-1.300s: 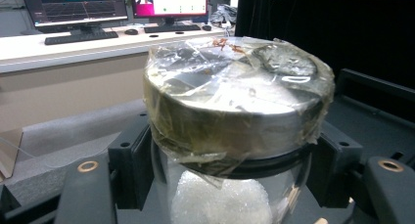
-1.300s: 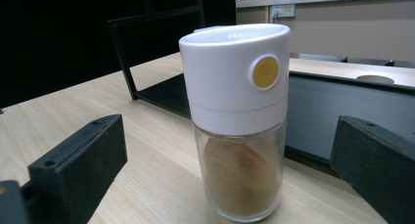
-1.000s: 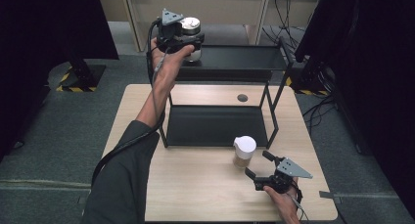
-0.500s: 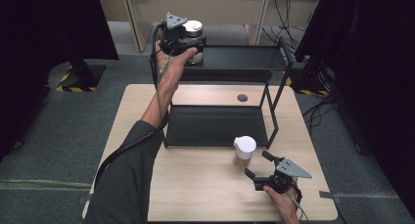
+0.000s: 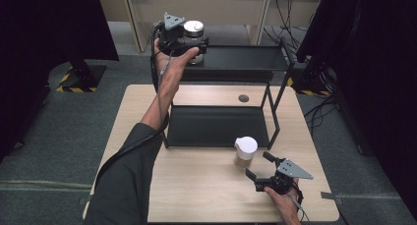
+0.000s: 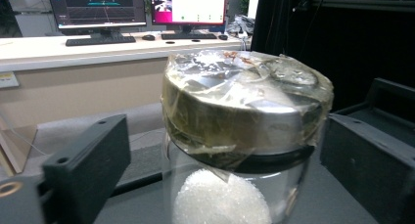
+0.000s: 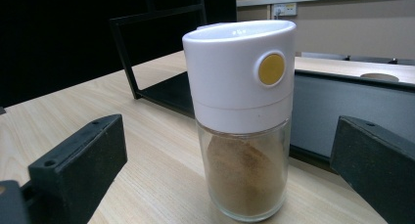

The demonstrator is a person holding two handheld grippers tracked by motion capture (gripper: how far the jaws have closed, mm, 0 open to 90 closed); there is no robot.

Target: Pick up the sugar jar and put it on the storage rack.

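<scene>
A glass jar (image 5: 193,29) with a metal lid wrapped in clear film, white grains inside, stands on the left end of the black rack's top shelf (image 5: 241,58). My left gripper (image 5: 195,41) is around it. Its jaws have just been opening and now stand wide on either side of the jar (image 6: 244,121), with a gap on both sides. Near the table's front right, my right gripper (image 5: 258,165) is open and points at a white-capped shaker (image 5: 245,151) of brown powder. The shaker (image 7: 242,121) stands upright just beyond the jaws, untouched.
The black two-tier rack has its lower shelf (image 5: 216,124) on the wooden table (image 5: 196,195). A dark round spot (image 5: 243,98) marks the tabletop behind the rack. Dark curtains flank the table; a desk with monitors (image 6: 98,9) stands beyond.
The left hand has shifted only slightly at the top shelf, with the jar staying at the shelf's left end. The right gripper and the shaker have not moved.
</scene>
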